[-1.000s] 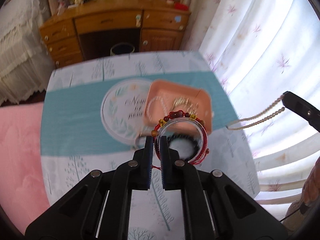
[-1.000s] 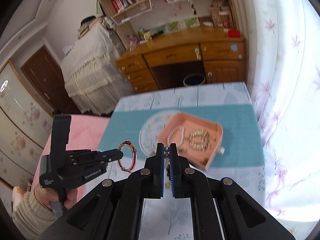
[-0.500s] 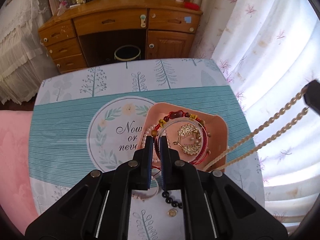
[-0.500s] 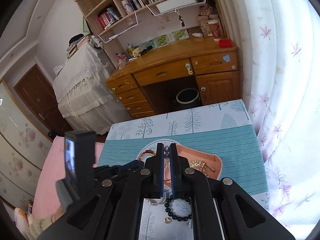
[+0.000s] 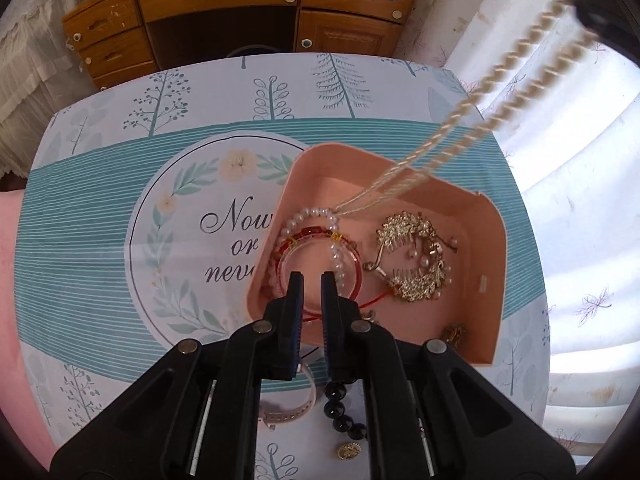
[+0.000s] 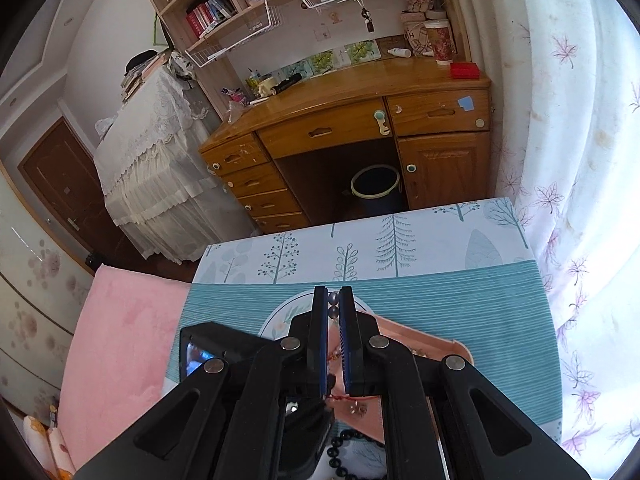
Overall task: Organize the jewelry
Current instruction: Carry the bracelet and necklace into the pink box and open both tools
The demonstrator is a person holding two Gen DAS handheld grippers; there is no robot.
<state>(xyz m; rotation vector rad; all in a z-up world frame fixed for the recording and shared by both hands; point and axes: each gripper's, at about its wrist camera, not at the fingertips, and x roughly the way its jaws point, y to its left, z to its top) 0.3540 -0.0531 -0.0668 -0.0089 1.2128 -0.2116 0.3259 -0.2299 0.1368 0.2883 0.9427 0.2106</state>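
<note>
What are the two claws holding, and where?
Left claw pinches the red beaded bangle by its near rim. Right claw pinches the long pearl bead necklace by its top end.

Wooden desk (image 6: 352,120) with drawers, bookshelves (image 6: 248,4) above, sunlit floral curtain (image 6: 580,160), brown door (image 6: 60,188)

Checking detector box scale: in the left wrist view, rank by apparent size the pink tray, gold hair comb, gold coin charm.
1. pink tray
2. gold hair comb
3. gold coin charm, smallest though nearest the camera
</note>
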